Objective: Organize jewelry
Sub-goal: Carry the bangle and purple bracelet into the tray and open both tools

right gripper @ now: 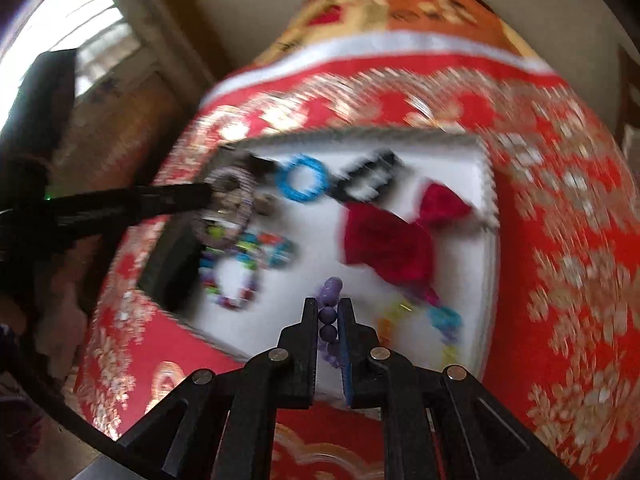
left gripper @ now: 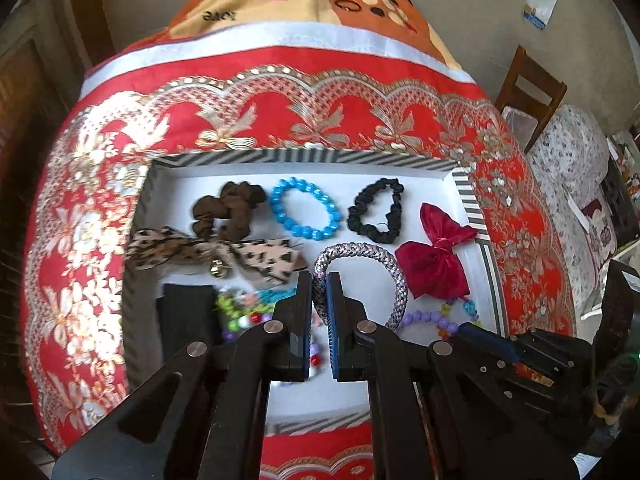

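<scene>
Bright daylight from a window (right gripper: 80,36); right wrist view motion-blurred, left sharp, edges fisheye-bent.

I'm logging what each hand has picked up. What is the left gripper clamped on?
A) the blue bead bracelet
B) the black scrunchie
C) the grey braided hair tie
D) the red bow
C: the left gripper is shut on the grey braided hair tie; the other three lie apart from it in the tray.

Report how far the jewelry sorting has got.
Looks done: blue bead bracelet, black scrunchie and brown scrunchie sit in a row in the tray. In hand: left gripper clamps the braided grey band; right gripper clamps purple beads. Left: multicolored beads heaped.
</scene>
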Action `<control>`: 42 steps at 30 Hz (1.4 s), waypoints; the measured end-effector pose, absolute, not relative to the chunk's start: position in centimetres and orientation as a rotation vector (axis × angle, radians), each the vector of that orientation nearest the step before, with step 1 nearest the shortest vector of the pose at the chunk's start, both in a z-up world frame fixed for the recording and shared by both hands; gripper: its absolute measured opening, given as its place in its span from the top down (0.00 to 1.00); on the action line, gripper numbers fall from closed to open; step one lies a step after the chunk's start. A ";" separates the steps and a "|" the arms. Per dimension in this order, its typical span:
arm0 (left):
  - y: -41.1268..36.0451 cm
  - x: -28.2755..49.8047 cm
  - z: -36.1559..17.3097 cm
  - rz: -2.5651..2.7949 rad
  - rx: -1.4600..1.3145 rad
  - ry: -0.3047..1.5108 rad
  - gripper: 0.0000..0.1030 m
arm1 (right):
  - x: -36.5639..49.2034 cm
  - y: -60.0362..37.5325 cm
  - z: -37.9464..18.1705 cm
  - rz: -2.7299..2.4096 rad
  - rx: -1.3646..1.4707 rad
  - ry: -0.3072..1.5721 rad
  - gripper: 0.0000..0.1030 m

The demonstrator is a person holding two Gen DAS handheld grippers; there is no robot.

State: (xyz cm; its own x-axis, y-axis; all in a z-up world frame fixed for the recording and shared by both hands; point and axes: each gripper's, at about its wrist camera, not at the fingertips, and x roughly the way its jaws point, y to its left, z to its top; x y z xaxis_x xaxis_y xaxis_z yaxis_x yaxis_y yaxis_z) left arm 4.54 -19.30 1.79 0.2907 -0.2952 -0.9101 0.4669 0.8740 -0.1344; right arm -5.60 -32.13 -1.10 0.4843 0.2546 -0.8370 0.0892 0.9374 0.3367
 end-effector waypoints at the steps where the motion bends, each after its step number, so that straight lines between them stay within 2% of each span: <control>1: -19.8 4.6 1.4 -0.511 0.177 1.176 0.95 | -5.7 -32.8 -1.6 0.086 0.380 1.078 0.92; 10: -22.9 5.9 -2.9 -0.490 0.259 1.253 0.95 | -6.0 -33.9 -2.3 0.071 0.376 1.082 0.92; 18: -23.5 6.5 -4.6 -0.486 0.242 1.284 0.95 | -5.7 -33.4 -2.8 0.073 0.338 1.098 0.92; 21: -23.3 6.6 -4.7 -0.497 0.221 1.279 0.91 | -5.5 -33.4 -3.1 0.066 0.340 1.108 0.92; 23: -23.0 6.6 -4.5 -0.500 0.209 1.273 0.78 | -5.6 -33.4 -3.0 0.066 0.343 1.107 0.92; 24: -22.9 6.5 -4.4 -0.498 0.206 1.267 0.76 | -5.6 -33.4 -3.0 0.065 0.343 1.106 0.91; 25: -22.7 6.4 -4.2 -0.498 0.205 1.260 0.74 | -5.7 -33.4 -2.9 0.066 0.343 1.105 0.89; 27: -22.5 6.2 -3.9 -0.494 0.213 1.246 0.74 | -5.9 -33.5 -2.7 0.072 0.354 1.097 0.77; 38: -18.8 4.0 0.2 -0.413 0.181 1.151 0.74 | -7.6 -33.9 0.3 0.025 0.342 0.998 0.74; 42: -17.1 2.7 1.5 -0.369 0.180 1.103 0.74 | -8.0 -33.8 1.6 -0.002 0.337 0.965 0.66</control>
